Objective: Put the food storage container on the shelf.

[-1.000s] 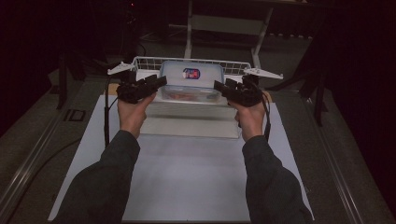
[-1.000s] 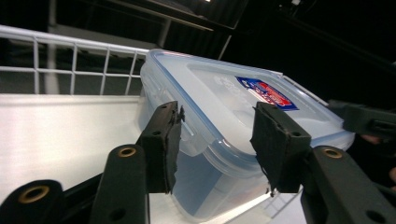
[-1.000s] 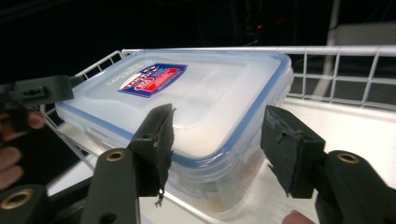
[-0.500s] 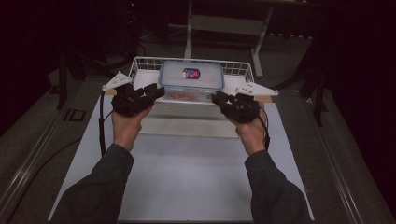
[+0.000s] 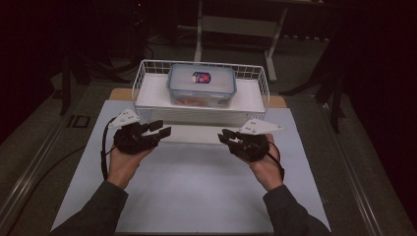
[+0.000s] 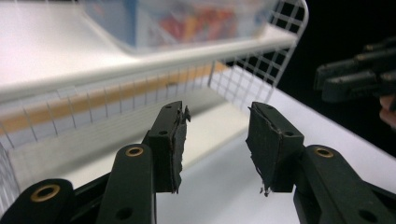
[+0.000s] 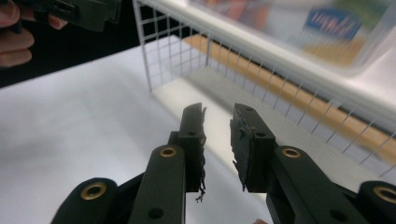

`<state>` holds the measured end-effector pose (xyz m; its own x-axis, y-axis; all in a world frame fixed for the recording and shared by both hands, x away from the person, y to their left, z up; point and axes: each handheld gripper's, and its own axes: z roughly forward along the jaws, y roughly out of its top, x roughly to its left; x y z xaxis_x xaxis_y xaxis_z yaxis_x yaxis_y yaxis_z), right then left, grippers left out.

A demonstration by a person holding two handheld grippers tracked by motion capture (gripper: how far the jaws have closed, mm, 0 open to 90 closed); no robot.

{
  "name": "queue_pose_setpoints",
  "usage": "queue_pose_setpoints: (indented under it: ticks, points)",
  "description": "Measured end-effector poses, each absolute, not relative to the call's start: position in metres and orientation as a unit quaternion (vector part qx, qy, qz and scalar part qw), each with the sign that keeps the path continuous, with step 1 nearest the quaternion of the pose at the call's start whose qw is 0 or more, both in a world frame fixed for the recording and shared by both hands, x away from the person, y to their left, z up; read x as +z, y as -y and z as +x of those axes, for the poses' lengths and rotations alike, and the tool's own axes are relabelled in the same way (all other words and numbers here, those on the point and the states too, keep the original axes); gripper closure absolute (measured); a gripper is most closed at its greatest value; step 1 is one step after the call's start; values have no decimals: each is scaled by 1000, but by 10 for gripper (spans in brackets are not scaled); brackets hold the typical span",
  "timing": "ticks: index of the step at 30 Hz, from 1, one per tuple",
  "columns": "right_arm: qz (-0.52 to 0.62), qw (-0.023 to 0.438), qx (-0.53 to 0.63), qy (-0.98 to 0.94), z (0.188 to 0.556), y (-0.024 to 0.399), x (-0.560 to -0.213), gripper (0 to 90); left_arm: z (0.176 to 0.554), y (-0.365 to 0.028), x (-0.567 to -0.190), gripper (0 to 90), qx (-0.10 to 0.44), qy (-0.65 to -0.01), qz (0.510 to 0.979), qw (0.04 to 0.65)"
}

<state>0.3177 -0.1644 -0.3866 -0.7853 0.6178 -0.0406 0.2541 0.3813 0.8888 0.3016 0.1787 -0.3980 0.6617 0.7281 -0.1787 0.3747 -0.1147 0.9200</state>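
1. The left tool (image 5: pixel 158 129) hovered over the white tabletop (image 5: pixel 196 191), its jaws spread wide with nothing between them.
2. The right tool (image 5: pixel 227 137) sat well apart from it, jaws parted by a narrower gap and likewise empty.
3. Just ahead of both tools stood a white wire basket (image 5: pixel 147 73), near but not touching.
4. Inside it, beyond the tools, a clear lidded container (image 5: pixel 201 84) rested on a white shelf (image 5: pixel 147 96), colourful contents blurred in the left gripper view (image 6: pixel 187 21).
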Motion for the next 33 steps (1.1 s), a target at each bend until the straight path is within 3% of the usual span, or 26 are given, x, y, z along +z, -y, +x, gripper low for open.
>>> queue_pose_setpoints:
  ticks: [10,18,25,28,30,33]
  points:
    - [279,176,480,-813,292,185,-406,673,267,-191,-420,510,167,-376,751,516]
    - [299,167,472,-812,269,207,-423,491,242,-209,-443,459,185,-392,764,477]
    - [331,162,470,-802,261,229,-436,323,228,-229,-461,433,190,-421,748,477]
    - [339,165,469,-799,261,232,-438,293,226,-231,-462,424,190,-423,748,475]
    - [361,170,466,-790,257,245,-446,183,222,-237,-463,413,197,-425,746,474]
    - [376,176,454,-788,254,254,-453,138,218,-243,-465,399,204,-429,740,475]
